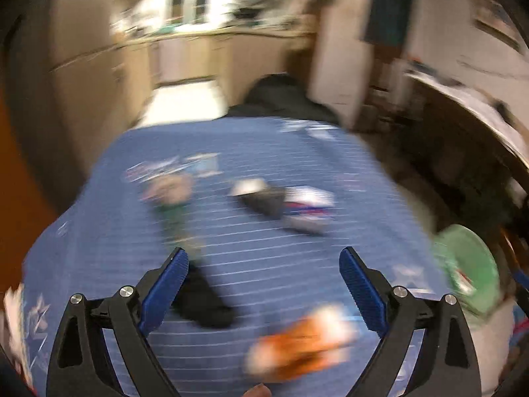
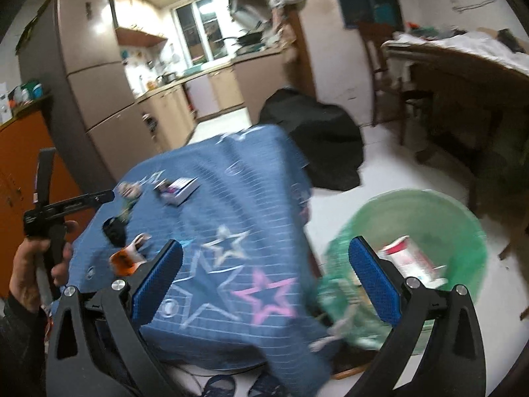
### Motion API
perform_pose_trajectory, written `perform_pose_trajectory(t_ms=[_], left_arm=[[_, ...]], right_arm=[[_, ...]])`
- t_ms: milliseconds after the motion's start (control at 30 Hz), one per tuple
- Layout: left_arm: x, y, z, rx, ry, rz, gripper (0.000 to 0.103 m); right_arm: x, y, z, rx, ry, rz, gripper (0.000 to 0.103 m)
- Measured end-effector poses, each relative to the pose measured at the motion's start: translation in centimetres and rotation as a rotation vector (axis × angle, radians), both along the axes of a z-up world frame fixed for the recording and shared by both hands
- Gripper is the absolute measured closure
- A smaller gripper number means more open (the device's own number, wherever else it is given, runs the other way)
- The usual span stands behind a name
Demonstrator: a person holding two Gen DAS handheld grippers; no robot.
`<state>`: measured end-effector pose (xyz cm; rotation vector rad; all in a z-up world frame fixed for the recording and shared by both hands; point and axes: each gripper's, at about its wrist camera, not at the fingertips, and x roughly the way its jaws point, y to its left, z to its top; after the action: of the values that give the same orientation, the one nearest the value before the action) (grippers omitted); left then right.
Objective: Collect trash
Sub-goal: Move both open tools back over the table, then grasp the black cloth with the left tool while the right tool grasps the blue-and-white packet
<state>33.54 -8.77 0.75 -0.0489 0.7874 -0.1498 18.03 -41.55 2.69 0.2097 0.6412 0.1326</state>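
Observation:
Trash lies on a table with a blue star-print cloth. An orange-and-white wrapper lies near the front. A long dark and green wrapper and a small box with a dark wrapper lie further in. My left gripper is open above the cloth, with the orange wrapper just below its fingers. My right gripper is open and empty, over the table's corner beside a green bin holding a red-and-white packet.
A black bag lies on the white floor behind the table. A fridge and an orange cabinet stand at the left. A cluttered wooden table stands at the right. Sandals lie below the table's front edge.

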Motion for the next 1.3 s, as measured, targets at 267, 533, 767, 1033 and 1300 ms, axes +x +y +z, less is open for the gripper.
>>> perform_pose_trajectory(t_ms=[267, 533, 767, 1033, 1300], left_arm=[[2.9, 6.2, -4.9, -0.027, 0.155, 0.122, 0.011], [3.4, 5.5, -7.5, 0.021, 0.168, 0.094, 0.008], [1.6, 6.5, -7.3, -0.024, 0.126, 0.076, 0.033], [-0.8, 8.6, -6.5, -0.08, 0.128, 0.071, 0.043], [-2.7, 11.0, -6.0, -0.067, 0.097, 0.083, 0.044]], right_arm=[[1.9, 5.6, -1.3, -0.025, 0.051, 0.101, 0.006], [3.5, 7.7, -2.0, -0.036, 0.08, 0.141, 0.006], [4.7, 10.2, -2.5, -0.042, 0.097, 0.191, 0.006], [5.6, 12.0, -3.1, -0.016, 0.124, 0.229, 0.006], [10.8, 14.9, -3.5, 0.052, 0.173, 0.266, 0.006]])
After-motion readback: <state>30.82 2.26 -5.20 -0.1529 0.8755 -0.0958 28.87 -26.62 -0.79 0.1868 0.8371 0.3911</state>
